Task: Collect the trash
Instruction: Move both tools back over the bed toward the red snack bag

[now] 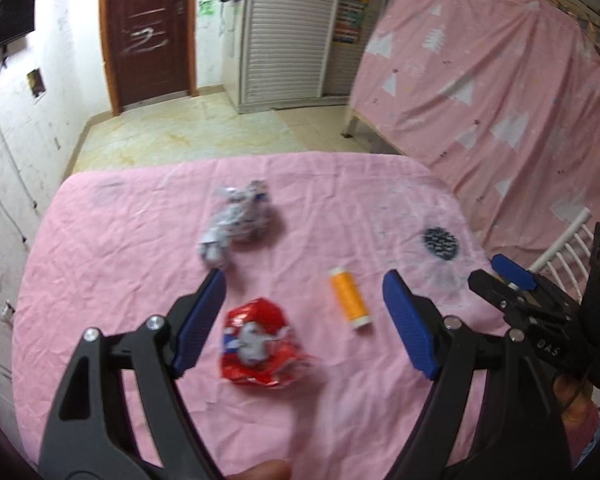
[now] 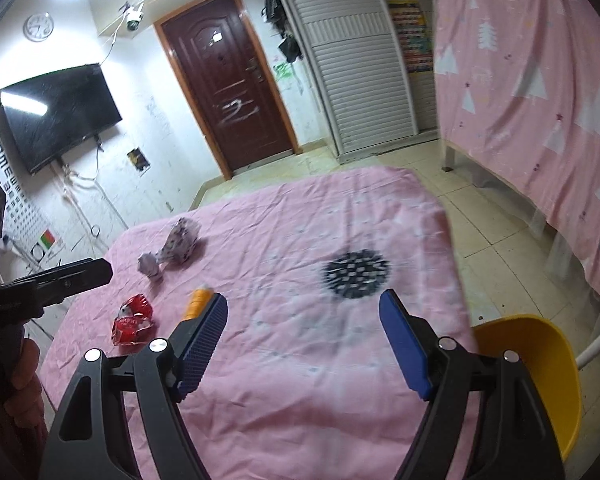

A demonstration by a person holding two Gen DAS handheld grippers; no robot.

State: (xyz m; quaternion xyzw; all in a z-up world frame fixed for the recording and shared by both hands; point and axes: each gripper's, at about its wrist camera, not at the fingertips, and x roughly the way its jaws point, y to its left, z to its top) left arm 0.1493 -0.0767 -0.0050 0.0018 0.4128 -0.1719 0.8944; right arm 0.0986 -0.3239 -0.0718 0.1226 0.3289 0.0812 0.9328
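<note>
My left gripper (image 1: pixel 304 320) has its two blue-padded fingers (image 1: pixel 200 320) spread wide with nothing pinched between them; they frame a crumpled red wrapper (image 1: pixel 260 350) that lies on the pink cloth (image 1: pixel 100 280) in the gap, nearer the left pad but not touching it as far as I can tell. Just beyond the right pad lies an orange spool of thread (image 1: pixel 349 298) with pale ends, flat on its side. Farther out, past the left fingertip, sits a crumpled silver-and-blue wrapper (image 1: pixel 236 220) — blurred, so I cannot read its print. To the right of the spool the cloth carries a dark round dotted patch (image 1: pixel 441 242). My right gripper (image 2: pixel 302 340) also stands with its fingers (image 2: pixel 202 344) spread apart and empty, hovering over a bare stretch of the same cloth, with the dotted patch just ahead between the tips. In this right wrist view the spool peeks out from behind the left pad, the red wrapper lies to the left of it, and the silver wrapper is farther back towards the far left corner. A yellow container (image 2: pixel 540 372) shows at the lower right, beside the cloth's edge and partly hidden by the gripper's arm. Each gripper appears at the edge of the other's view, held in a hand (image 2: pixel 24 364). Beyond the cloth are a tiled floor (image 1: pixel 188 132), a dark red door (image 2: pixel 228 92), a wall-mounted screen (image 2: pixel 60 112) and a pink patterned sheet (image 1: pixel 480 92) hanging at right.
</note>
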